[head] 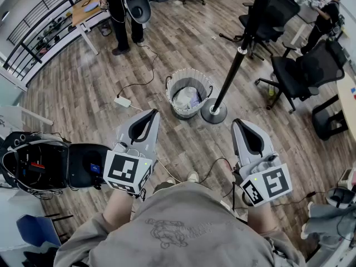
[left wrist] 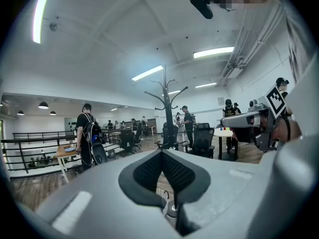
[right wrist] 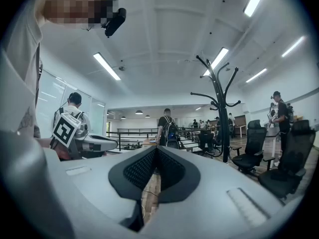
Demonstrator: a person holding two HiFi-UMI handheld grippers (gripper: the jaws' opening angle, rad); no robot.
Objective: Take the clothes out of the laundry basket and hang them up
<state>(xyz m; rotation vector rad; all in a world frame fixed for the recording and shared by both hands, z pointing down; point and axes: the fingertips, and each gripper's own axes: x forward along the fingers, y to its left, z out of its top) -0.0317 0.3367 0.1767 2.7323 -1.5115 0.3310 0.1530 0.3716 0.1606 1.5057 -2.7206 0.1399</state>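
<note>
A grey mesh laundry basket stands on the wood floor ahead of me, with pale clothes crumpled inside. Just right of it rises a black coat stand on a round base. The stand's hooks are bare in the left gripper view and the right gripper view. My left gripper is held level short of the basket, jaws shut with nothing between them. My right gripper hovers near the stand's base, also shut and empty.
Black office chairs crowd the right side. A person stands by a wooden table at the far left. A white power strip and cables lie on the floor. Black bags of gear sit at my left.
</note>
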